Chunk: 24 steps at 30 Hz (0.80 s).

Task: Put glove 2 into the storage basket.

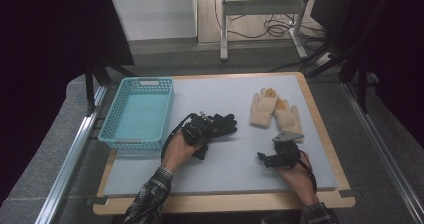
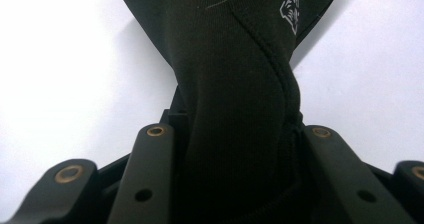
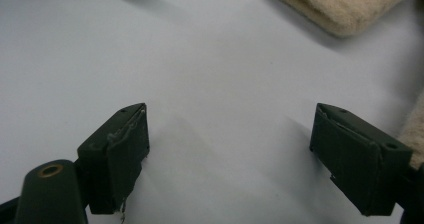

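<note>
Your left gripper [image 1: 206,126] pinches the black glove [image 2: 235,84]; your right gripper [image 1: 263,157] has jaws spread over the mat [image 1: 235,159], beside 2 beige gloves [image 1: 274,110].

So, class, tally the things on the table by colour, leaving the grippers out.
Black gloves: 1
Cream gloves: 2
Turquoise basket: 1
Total: 4
</note>
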Motion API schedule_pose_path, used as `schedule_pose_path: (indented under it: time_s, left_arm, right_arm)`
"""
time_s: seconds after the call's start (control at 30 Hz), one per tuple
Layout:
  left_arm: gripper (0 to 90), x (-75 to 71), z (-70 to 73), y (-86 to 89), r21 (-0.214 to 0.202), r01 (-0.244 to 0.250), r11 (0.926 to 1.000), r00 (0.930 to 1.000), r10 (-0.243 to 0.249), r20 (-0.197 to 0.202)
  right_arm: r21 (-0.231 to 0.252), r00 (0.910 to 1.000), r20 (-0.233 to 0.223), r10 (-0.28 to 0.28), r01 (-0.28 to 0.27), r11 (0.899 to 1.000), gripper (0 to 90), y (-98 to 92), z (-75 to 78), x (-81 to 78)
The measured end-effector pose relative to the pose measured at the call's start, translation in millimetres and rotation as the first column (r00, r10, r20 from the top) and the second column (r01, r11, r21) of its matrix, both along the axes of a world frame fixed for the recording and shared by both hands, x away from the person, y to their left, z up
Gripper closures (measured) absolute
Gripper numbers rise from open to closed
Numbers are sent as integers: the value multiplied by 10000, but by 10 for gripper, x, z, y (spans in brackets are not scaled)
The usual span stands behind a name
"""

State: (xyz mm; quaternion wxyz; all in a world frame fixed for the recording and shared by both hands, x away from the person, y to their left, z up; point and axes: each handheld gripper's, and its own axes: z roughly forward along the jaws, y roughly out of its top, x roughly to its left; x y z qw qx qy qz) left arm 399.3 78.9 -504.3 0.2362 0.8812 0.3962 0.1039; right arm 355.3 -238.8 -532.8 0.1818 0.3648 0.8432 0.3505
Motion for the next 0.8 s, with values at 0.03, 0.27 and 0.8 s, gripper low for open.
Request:
schedule_pose_path:
  time_s: [0.03,0.27,0.8]
  left_arm:
    - [647,8,20,11,-13,-7,10000,10000,7,12]
    - [646,58,190,80,-264,-146,9995,9998,150,147]
    - [641,236,710,399,-551,-956,9939,9944,979,400]
  right_arm:
    - [0,10000,2,0,0,10000,155,0,0,0]
    - [2,10000,2,-2,2,10000,155,0,0,0]
    - [6,10000,4,0,0,10000,155,-1,1,-1]
